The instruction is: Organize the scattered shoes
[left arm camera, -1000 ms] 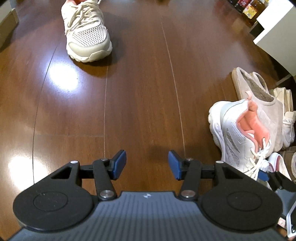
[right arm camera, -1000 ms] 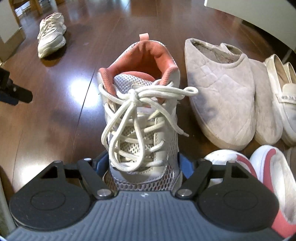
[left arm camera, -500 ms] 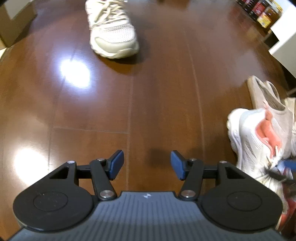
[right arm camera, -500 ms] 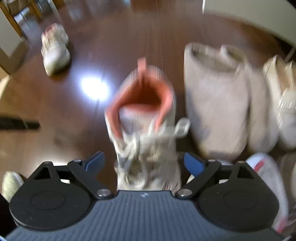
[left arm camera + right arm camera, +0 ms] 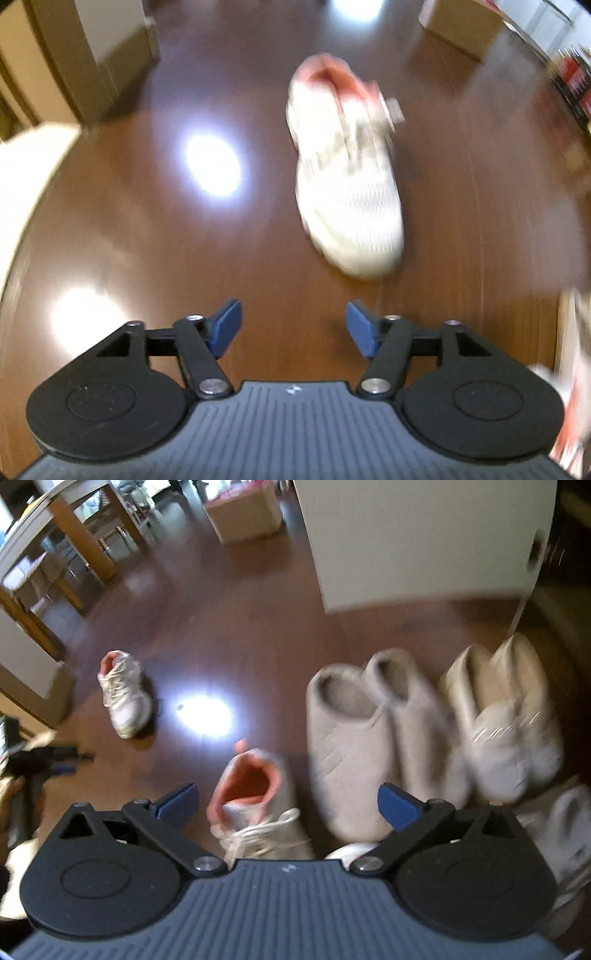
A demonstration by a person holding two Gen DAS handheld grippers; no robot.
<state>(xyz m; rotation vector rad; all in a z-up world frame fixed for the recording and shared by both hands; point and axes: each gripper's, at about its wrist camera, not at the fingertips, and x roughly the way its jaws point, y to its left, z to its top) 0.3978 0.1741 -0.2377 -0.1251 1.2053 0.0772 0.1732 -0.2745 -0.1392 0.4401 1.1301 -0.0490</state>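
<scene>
Left claw: released, jaws opening, nothing between the blue pads; it points down at bare floor.
Lone sneaker: white mesh with a pink lining, alone on the wooden floor, just beyond the left claw and right of its centre line, toe toward the camera — blurred. In the right wrist view the same shoe lies at far left, well apart from the row.
Right claw: released, jaws opening wide; the pads touch nothing.
Placed sneaker: the matching white shoe with pink lining stands on the floor below the right claw, between its pads but clear of both, heel away from the camera, laces near.
Grey slippers: a pair, side by side, just right of the placed sneaker.
Cream shoes: a pair at the right end of the row, beside the slippers.
Far surroundings: a white cabinet behind the row, a cardboard box — wooden furniture legs at far left.
Image quality: both views smeared; finer detail cannot be told.
</scene>
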